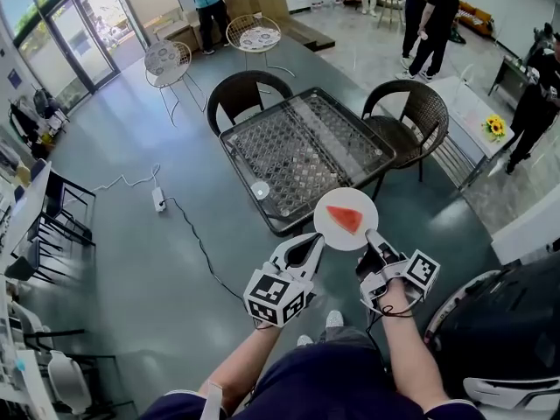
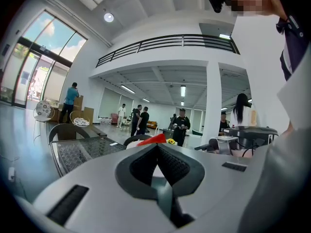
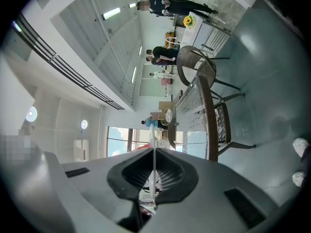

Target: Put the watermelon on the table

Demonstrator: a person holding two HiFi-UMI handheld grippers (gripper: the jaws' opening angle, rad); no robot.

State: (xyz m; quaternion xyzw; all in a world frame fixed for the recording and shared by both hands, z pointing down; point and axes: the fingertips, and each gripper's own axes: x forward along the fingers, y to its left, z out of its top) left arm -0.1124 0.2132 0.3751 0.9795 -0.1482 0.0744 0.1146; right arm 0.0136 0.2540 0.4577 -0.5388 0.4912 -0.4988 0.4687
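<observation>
Presently, a red, triangular slice of watermelon (image 1: 347, 220) is seen lying flat near the middle of a round white plate (image 1: 330, 208). The plate is held up by its near right rim in the right gripper (image 1: 374, 239). In the right gripper view, the dark ribbed fingers (image 3: 170, 171) are shown pressed onto the thin white rim, which is seen edge-on as a pale line between them. The slice itself is not touched by these fingers; bare plate is left between them and the fruit.

The left gripper (image 1: 313, 241) is brought up to the plate's near left rim. Its fingers (image 2: 141, 166) are shown pressed together at the tips, with nothing pinched between them. The red slice is seen just past and above those tips, apart from them. Whether the tips touch the rim cannot be told.

In the head view, the plate is seen in front of the near edge of the rectangular glass-topped table with a dark woven frame (image 1: 297, 147). Dark wicker chairs (image 1: 248, 90) are set at the table's far side.
</observation>
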